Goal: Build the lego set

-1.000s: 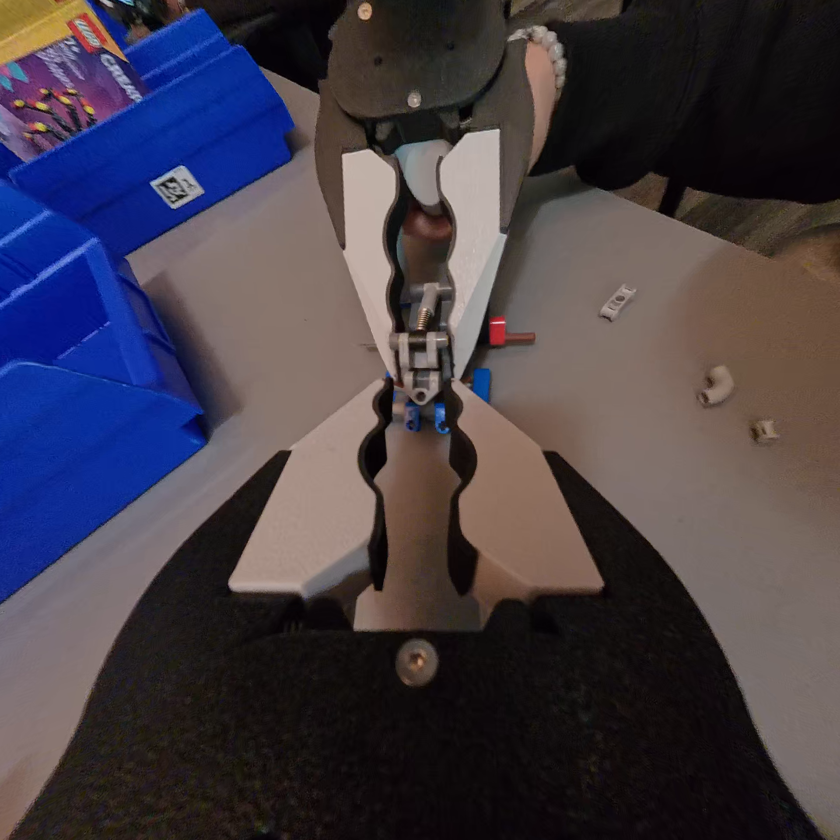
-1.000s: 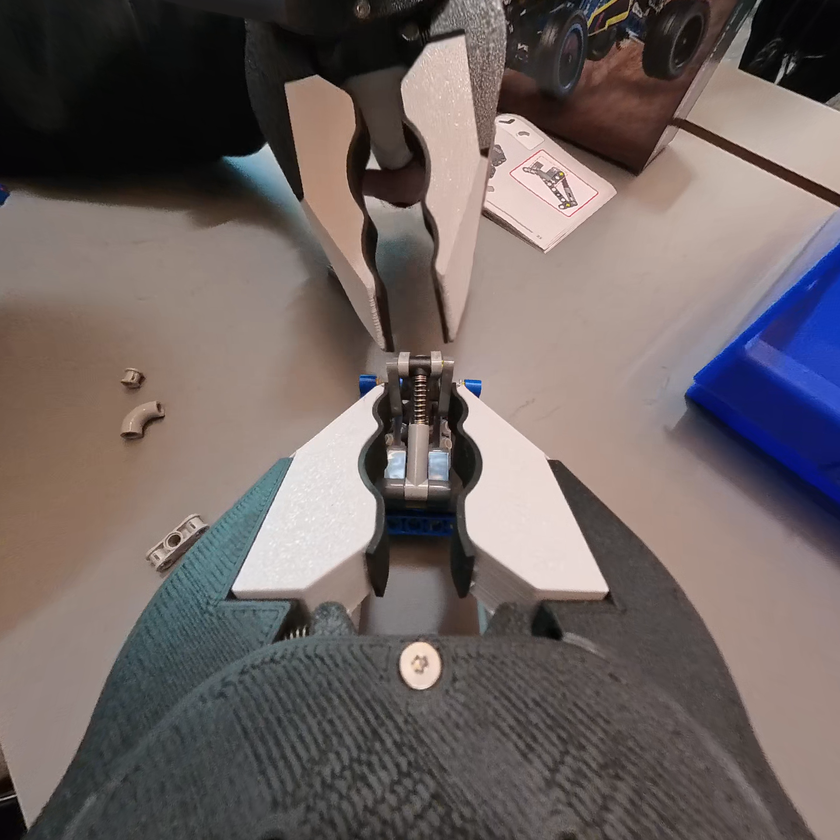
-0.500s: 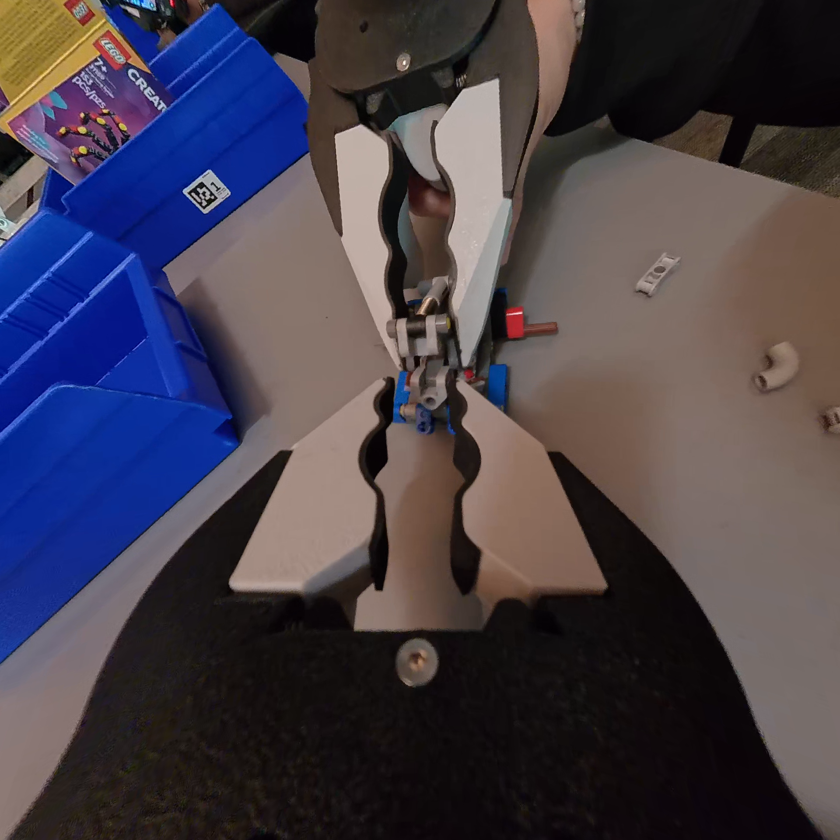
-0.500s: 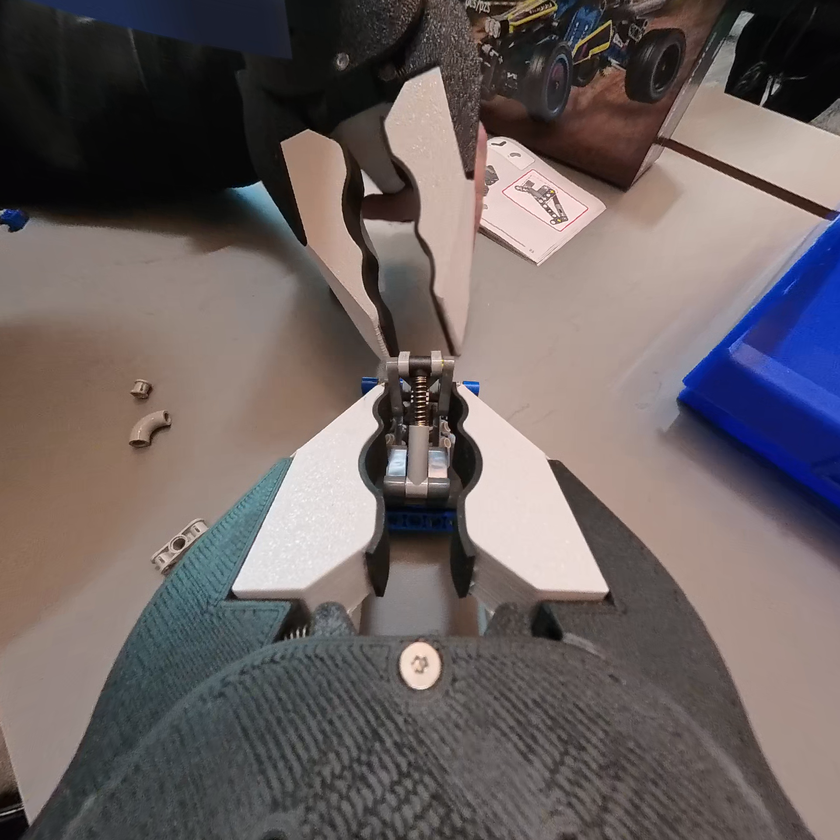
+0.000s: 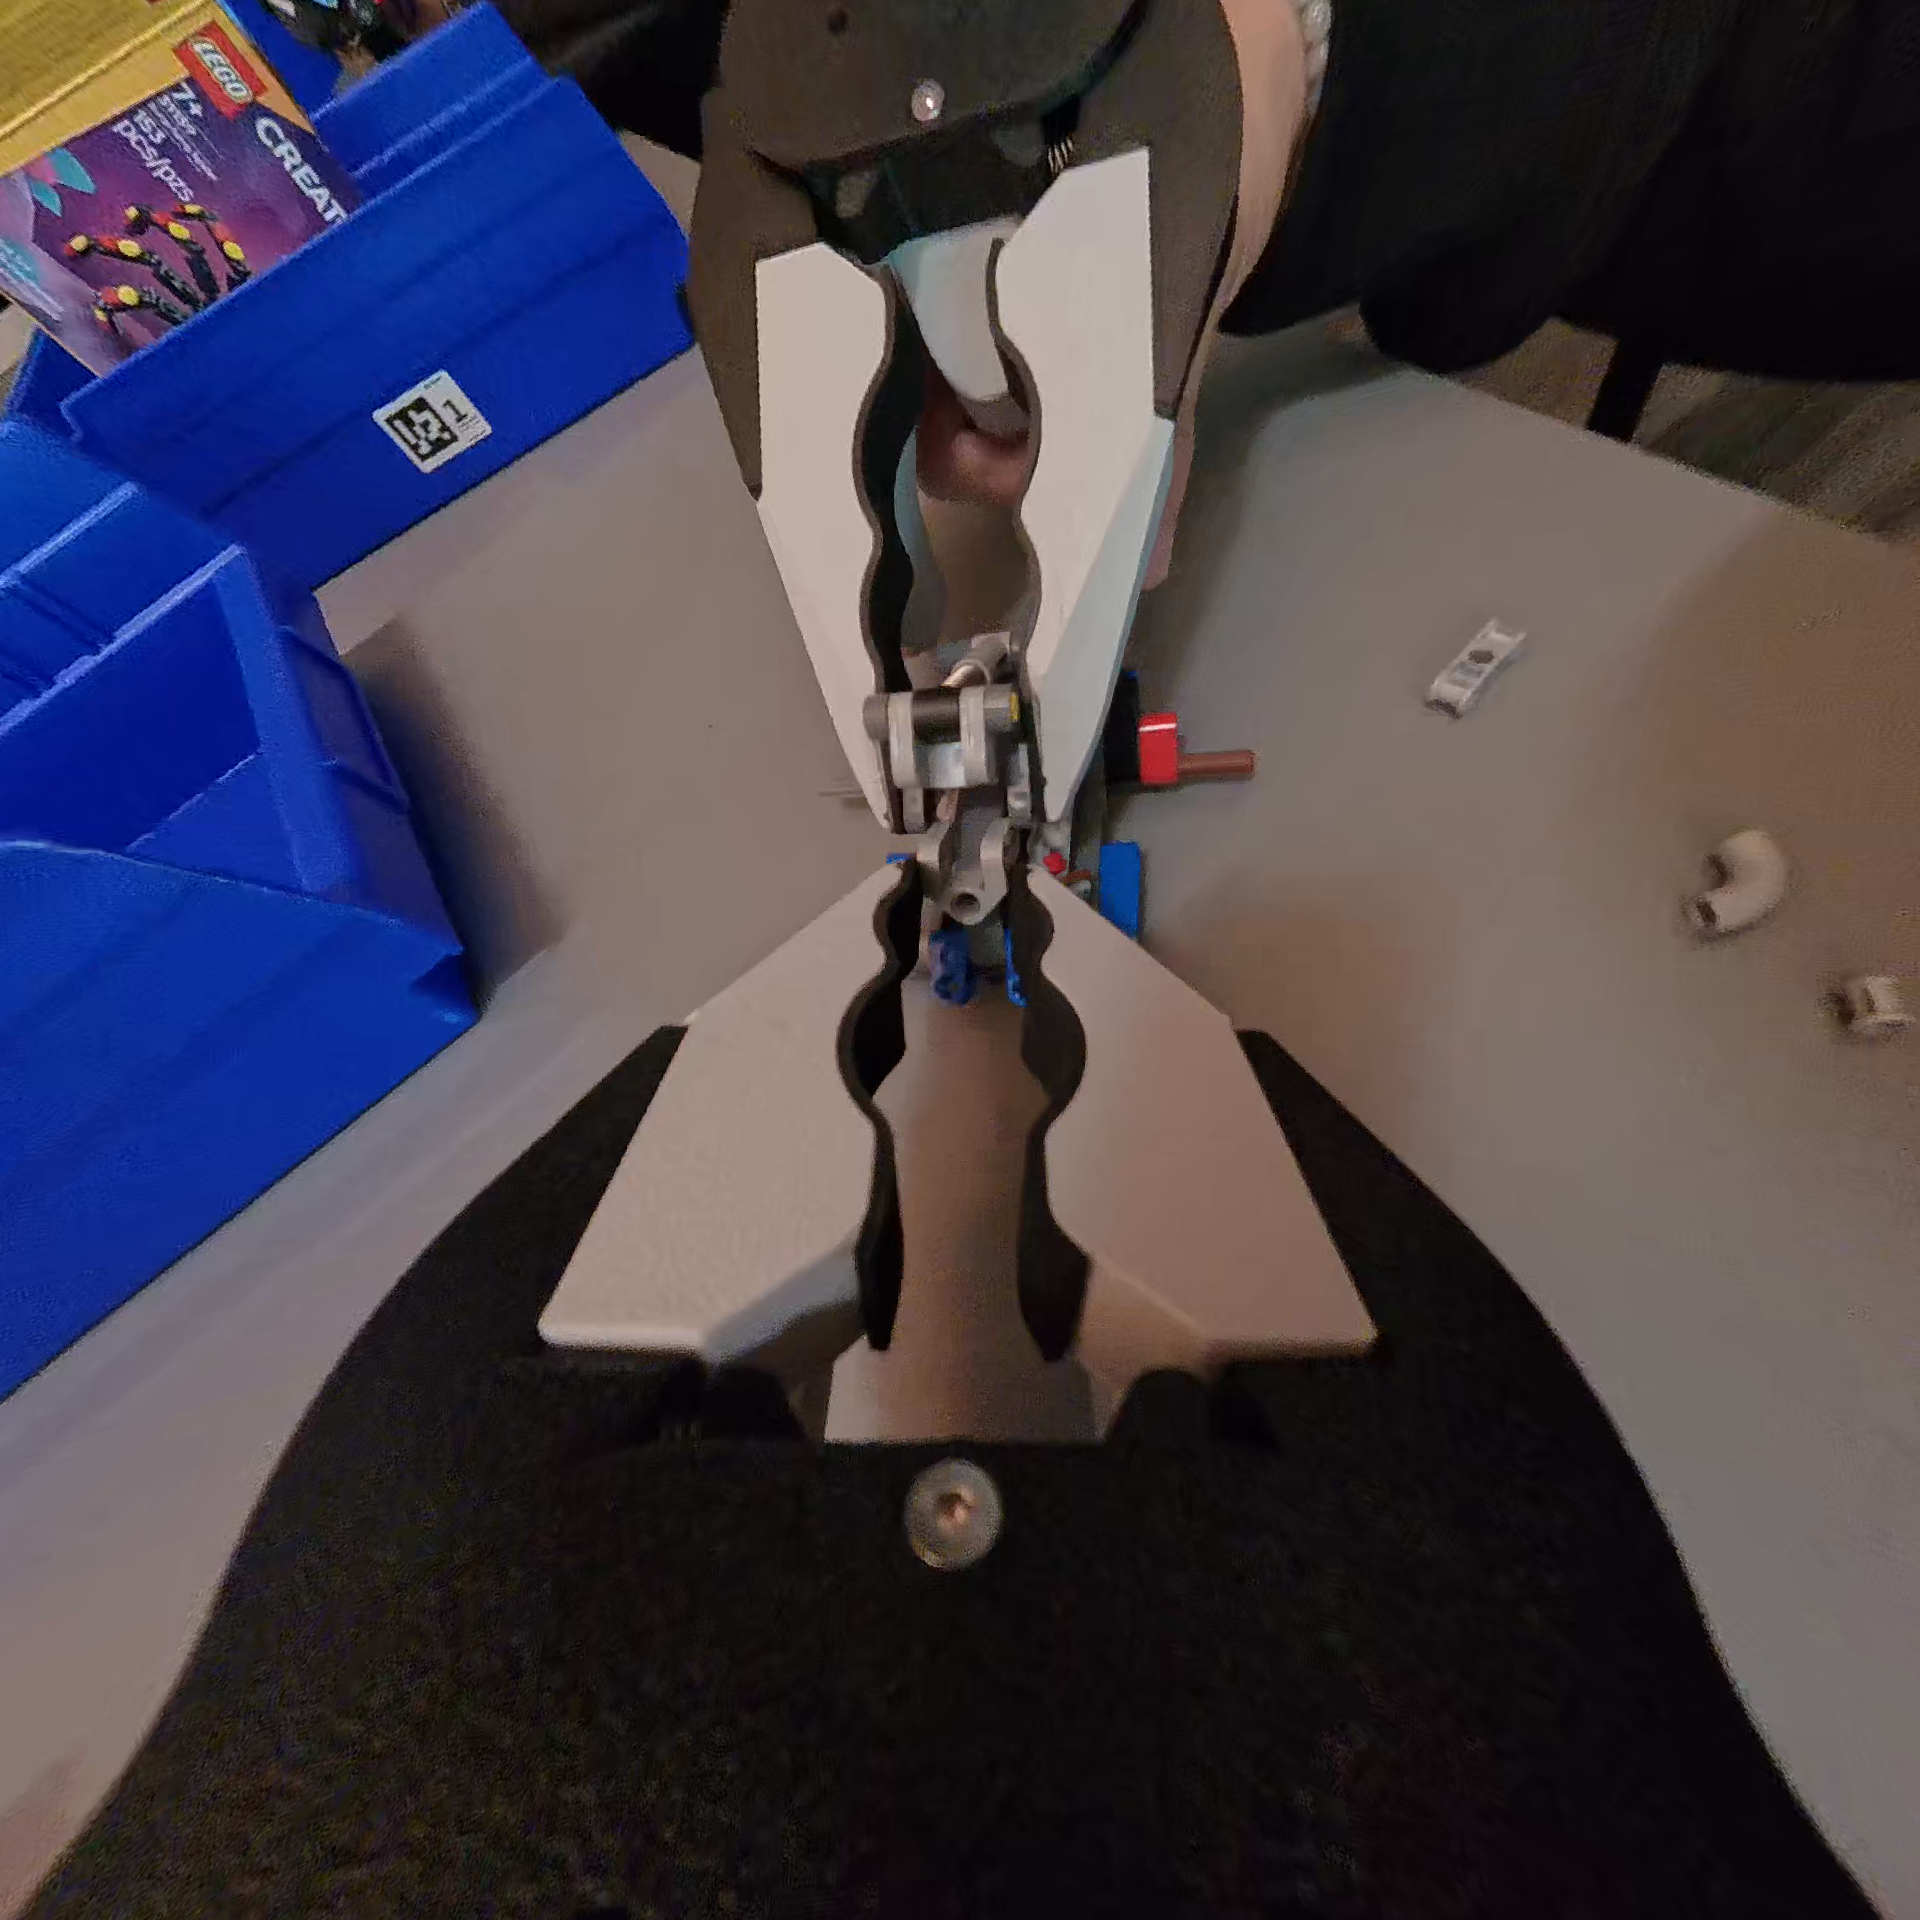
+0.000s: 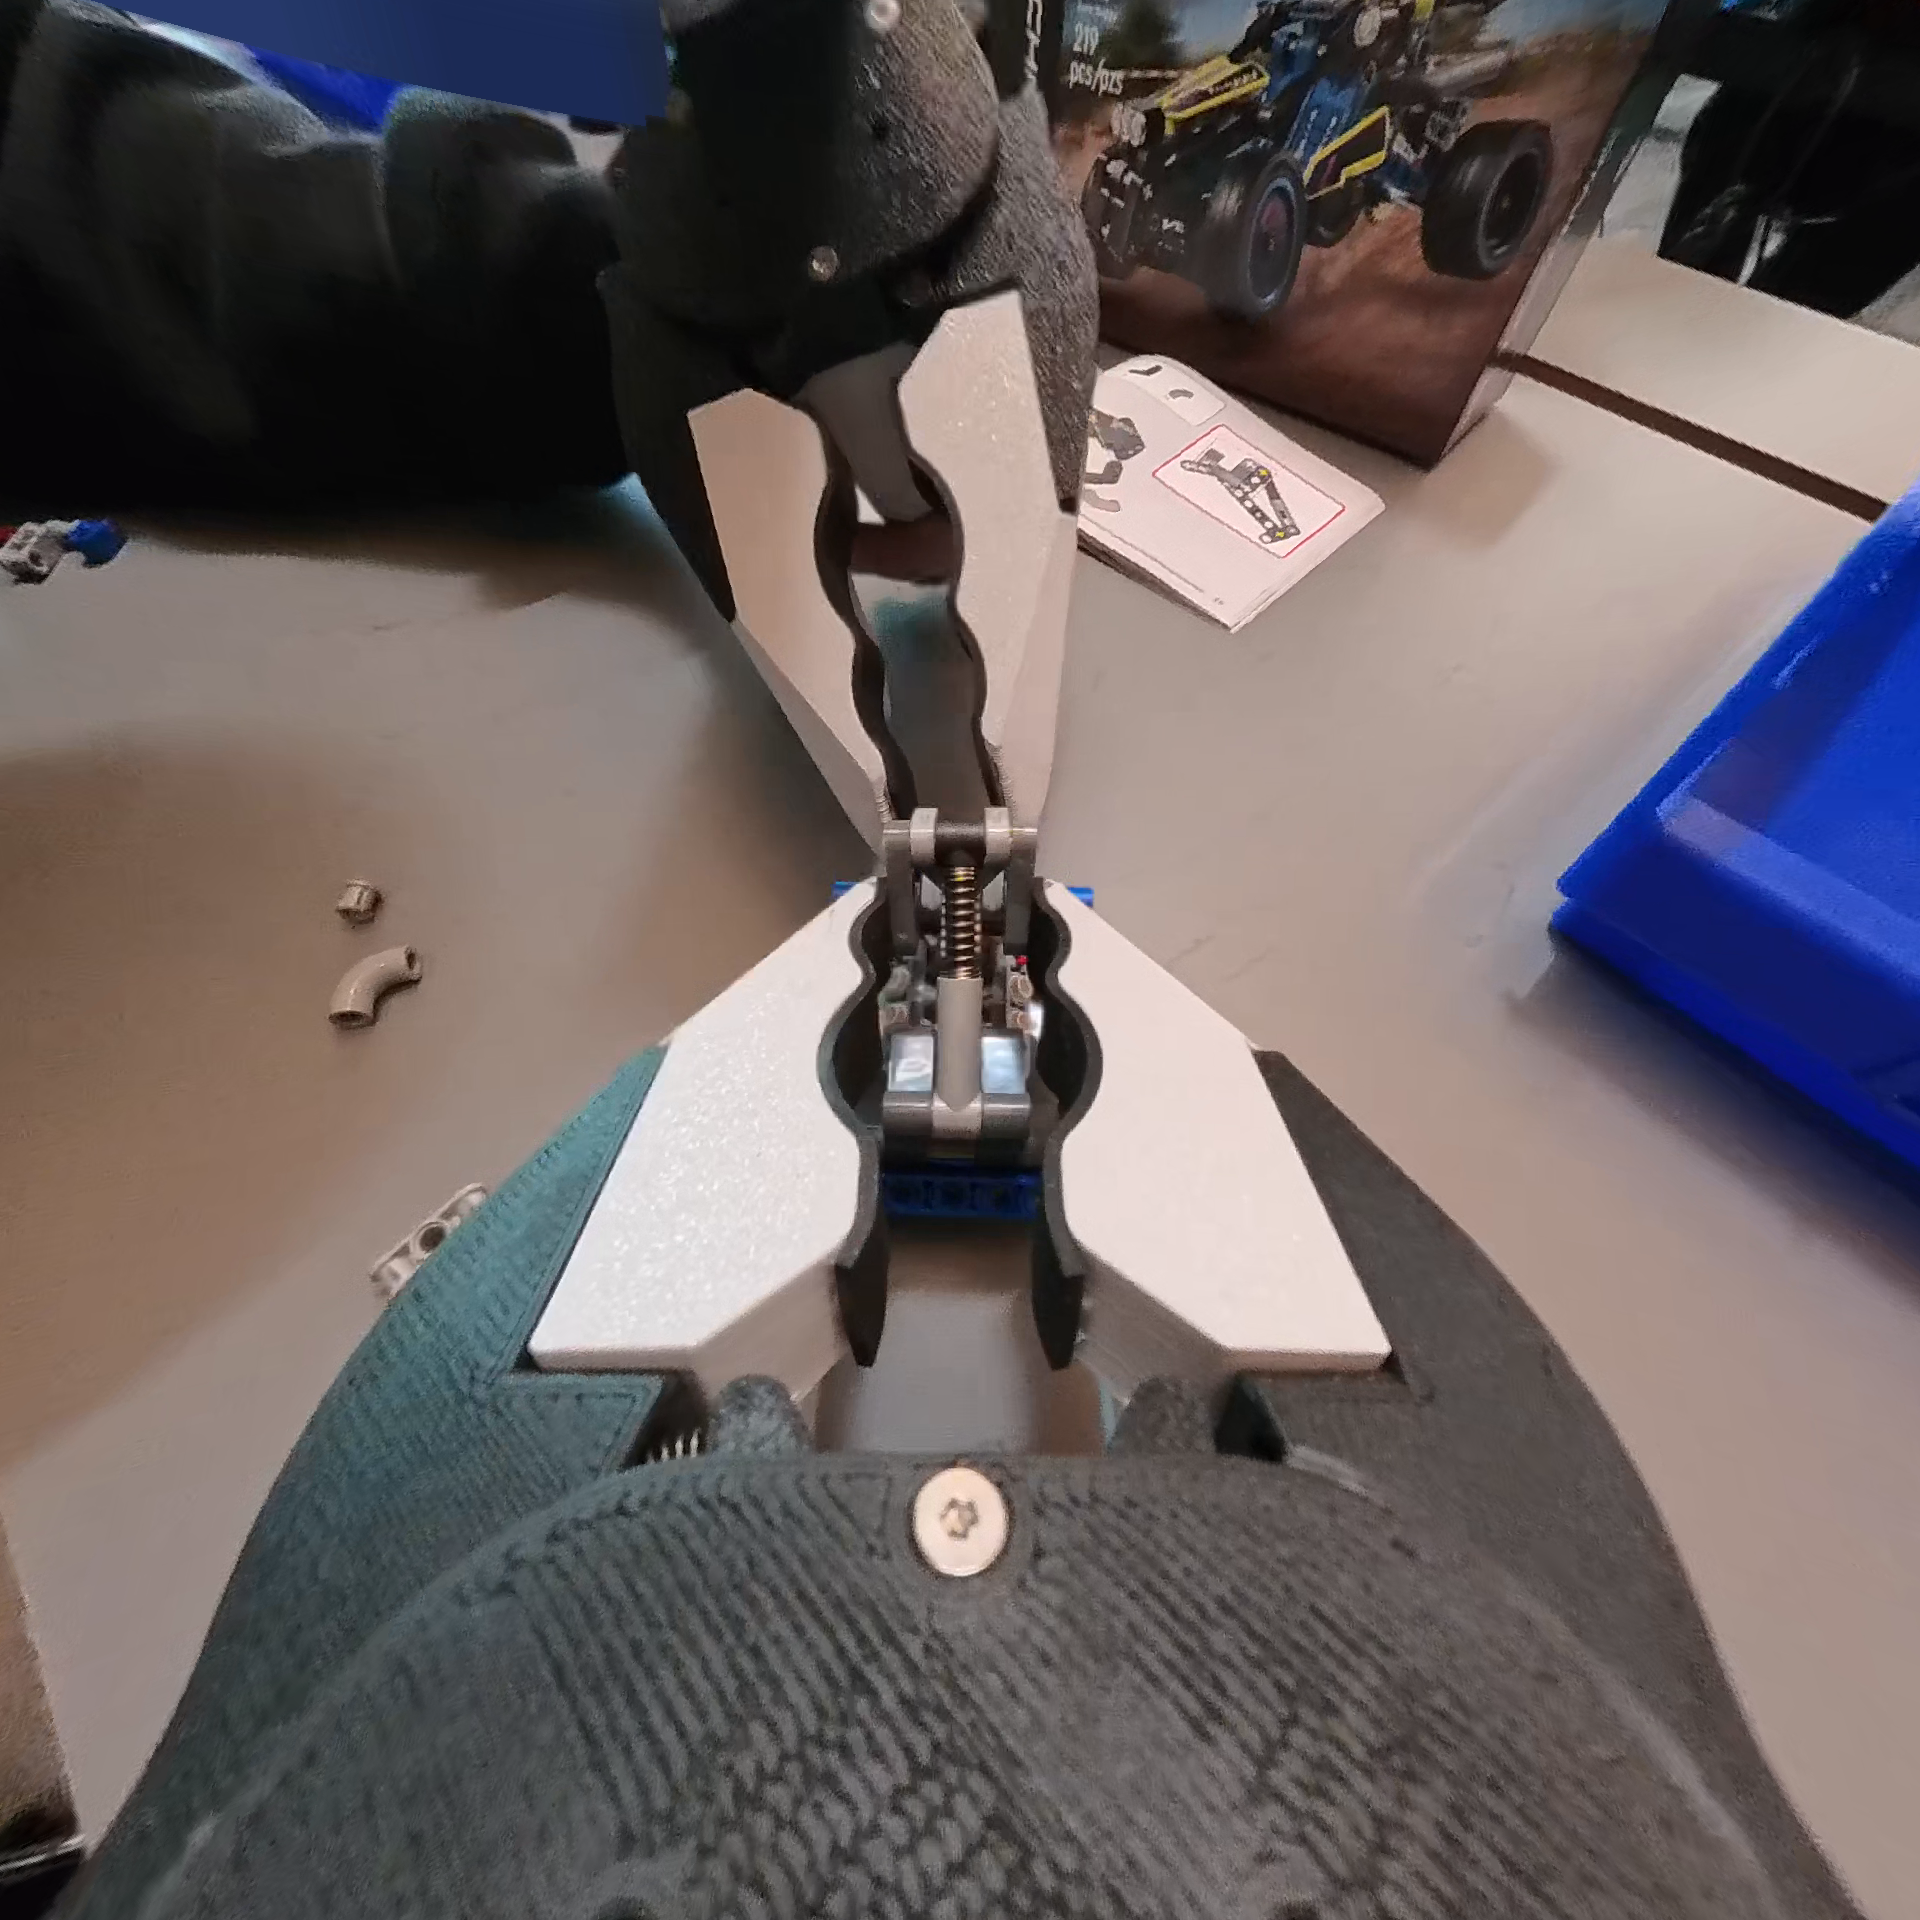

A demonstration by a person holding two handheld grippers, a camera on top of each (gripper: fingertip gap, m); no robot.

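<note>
Right wrist view: grey-and-blue brick assembly [image 6: 956, 1049], coil spring exposed, clamped.

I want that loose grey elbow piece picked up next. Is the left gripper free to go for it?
Probably not yet: the left gripper has its fingers closed on the grey assembly. The table towards the elbow piece looks unobstructed.

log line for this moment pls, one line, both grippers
right gripper: shut on grey brick assembly | left gripper: shut on assembly's grey connector | on table
</note>
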